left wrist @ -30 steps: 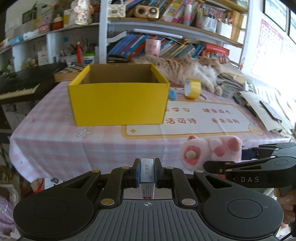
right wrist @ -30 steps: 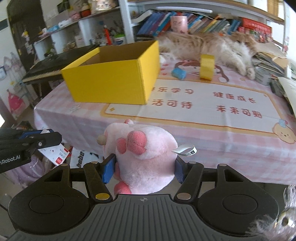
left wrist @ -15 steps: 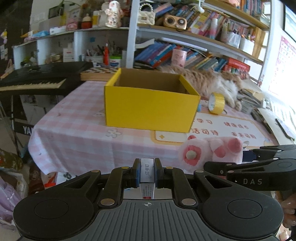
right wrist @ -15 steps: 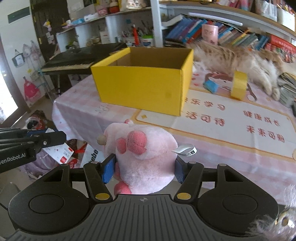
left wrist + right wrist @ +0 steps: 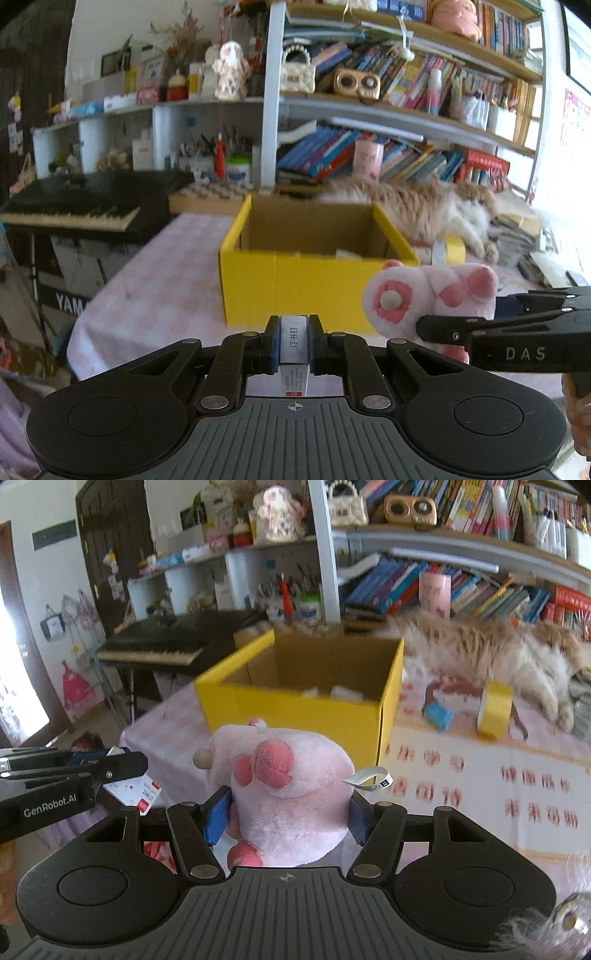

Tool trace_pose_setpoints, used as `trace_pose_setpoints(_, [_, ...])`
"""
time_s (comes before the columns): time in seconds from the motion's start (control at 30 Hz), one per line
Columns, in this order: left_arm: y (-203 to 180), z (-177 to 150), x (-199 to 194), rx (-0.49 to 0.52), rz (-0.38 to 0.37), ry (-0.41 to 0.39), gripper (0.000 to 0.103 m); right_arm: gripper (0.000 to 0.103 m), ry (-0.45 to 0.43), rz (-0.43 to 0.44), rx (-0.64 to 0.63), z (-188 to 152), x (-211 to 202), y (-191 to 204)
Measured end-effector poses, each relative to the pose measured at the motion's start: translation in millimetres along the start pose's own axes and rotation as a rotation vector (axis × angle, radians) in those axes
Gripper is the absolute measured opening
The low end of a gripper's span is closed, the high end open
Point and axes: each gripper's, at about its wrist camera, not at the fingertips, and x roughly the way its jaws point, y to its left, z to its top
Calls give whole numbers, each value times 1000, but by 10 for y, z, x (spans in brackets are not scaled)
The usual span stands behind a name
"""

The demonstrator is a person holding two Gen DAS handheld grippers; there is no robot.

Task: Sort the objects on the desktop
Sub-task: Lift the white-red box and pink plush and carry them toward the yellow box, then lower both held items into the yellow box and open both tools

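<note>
My left gripper is shut on a small white staples box with a red base, held in the air before the table's front edge. My right gripper is shut on a pink plush paw toy, which also shows in the left wrist view. The open yellow cardboard box stands on the pink checked tablecloth ahead, also in the right wrist view, with pale items inside. The left gripper shows at the left of the right wrist view.
A yellow tape roll and a blue eraser-like block stand on the desk mat right of the box. A long-haired cat lies behind them. A keyboard piano stands left of the table. Bookshelves fill the back.
Both grippers have risen and moved closer to the yellow box, so its inside now shows. Each keeps its hold.
</note>
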Motion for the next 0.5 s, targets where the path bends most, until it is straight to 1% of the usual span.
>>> trace_pose_setpoints(0.23, [-41,419,369,13,13,-63,13,60,-105,9,-22,510,165,-216])
trace_pose_setpoints(0.37, [-97,596,610,37,25,-89,13,60,-132,15,-33,747,346,-386])
trace_pose_setpoints(0.5, [-155,721,921,58,43,-79,13,60,-131,21,-46,936,596,-561])
